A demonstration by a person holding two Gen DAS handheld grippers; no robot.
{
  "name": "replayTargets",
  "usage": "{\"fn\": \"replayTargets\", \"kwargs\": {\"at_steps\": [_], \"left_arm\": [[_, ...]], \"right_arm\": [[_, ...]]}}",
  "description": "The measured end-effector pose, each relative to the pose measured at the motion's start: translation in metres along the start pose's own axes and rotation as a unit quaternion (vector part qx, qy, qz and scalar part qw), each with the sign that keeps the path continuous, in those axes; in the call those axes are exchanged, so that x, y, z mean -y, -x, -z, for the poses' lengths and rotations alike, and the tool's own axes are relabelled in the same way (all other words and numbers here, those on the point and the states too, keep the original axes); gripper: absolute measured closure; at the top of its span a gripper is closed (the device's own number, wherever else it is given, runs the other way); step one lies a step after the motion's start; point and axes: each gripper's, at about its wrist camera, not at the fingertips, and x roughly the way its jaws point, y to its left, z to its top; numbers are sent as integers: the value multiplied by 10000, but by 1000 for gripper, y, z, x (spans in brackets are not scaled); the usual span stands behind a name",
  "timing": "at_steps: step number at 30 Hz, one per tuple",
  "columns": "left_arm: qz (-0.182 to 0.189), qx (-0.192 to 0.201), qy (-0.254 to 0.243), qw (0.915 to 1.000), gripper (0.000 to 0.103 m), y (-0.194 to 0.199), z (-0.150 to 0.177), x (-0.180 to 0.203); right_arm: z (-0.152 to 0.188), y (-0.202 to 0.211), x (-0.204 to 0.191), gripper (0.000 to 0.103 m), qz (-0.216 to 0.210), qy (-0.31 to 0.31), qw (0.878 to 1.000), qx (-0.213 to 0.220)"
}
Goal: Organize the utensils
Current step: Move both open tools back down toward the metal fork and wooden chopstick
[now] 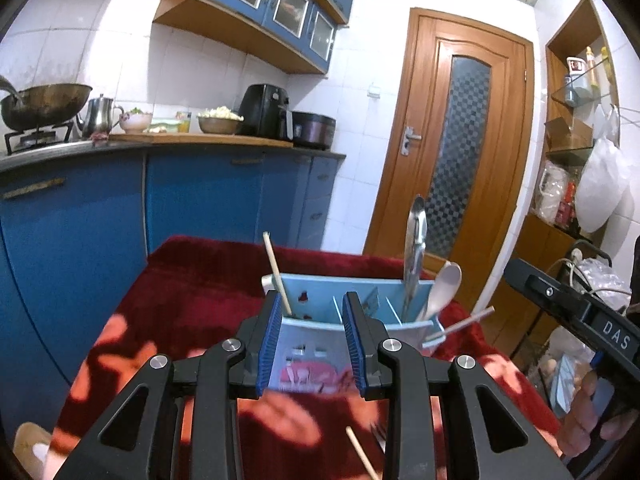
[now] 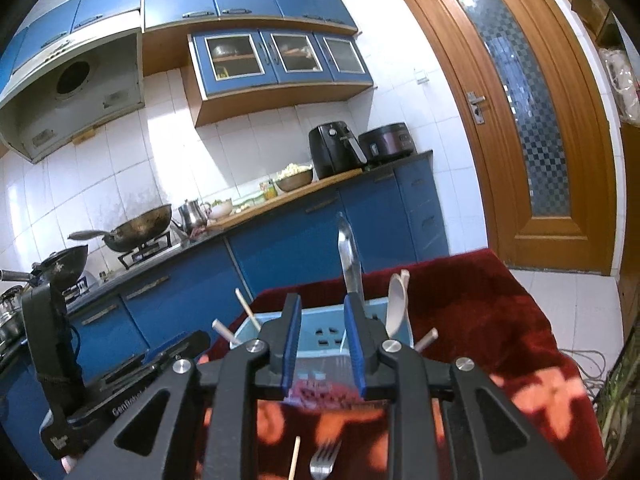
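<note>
Blue kitchen cabinets and a wooden door stand behind a table draped in a red cloth [image 1: 192, 280] with an orange flower print, and on that cloth sits the pale blue utensil holder [image 1: 316, 334], divided into compartments. One chopstick [image 1: 277, 274] leans in its left compartment, while a metal utensil [image 1: 415, 248] and a white spoon [image 1: 442, 286] stand together in a compartment at the right. A second chopstick [image 2: 295, 458] and a fork [image 2: 325, 460] lie on the cloth in front of the holder, beneath the grippers, so the sorting looks unfinished. The left gripper [image 1: 312, 344] faces the holder with its blue pads parted and nothing between them; the right gripper [image 2: 322, 346] likewise has its jaws apart and empty, and the holder shows through the gap in both. Judging from this layout, the likely trouble lies in picking up what remains: the loose chopstick is thin and lies flat on soft fabric, so the pads could slide over it or pinch the cloth along with it, and tugging the cloth might shift or tip the light holder. The two grippers are close together on the near side, and reaching down at once could make them collide. A careless drop could also put the fork in the chopstick compartment.
</note>
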Motion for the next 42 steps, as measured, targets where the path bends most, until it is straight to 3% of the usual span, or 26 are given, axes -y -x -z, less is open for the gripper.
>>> {"fn": "replayTargets", "kwargs": {"at_steps": [14,27,32,42], "left_arm": [[49,-1039,-1,9946,71,6,33,3],[141,-1942,20,9809,71,-8,68,19],[192,-2352,11,9718,71,-14,80,28],[226,-2814,-63,9593,71,-21,94,45]], "right_arm": [[46,22,11,76,334,-155,9969,-693],[81,35,33,70,613,-398,9900,-1204],[90,41,44,70,665,-532,9881,-1281],[100,52,59,69,720,-639,9861,-1357]]}}
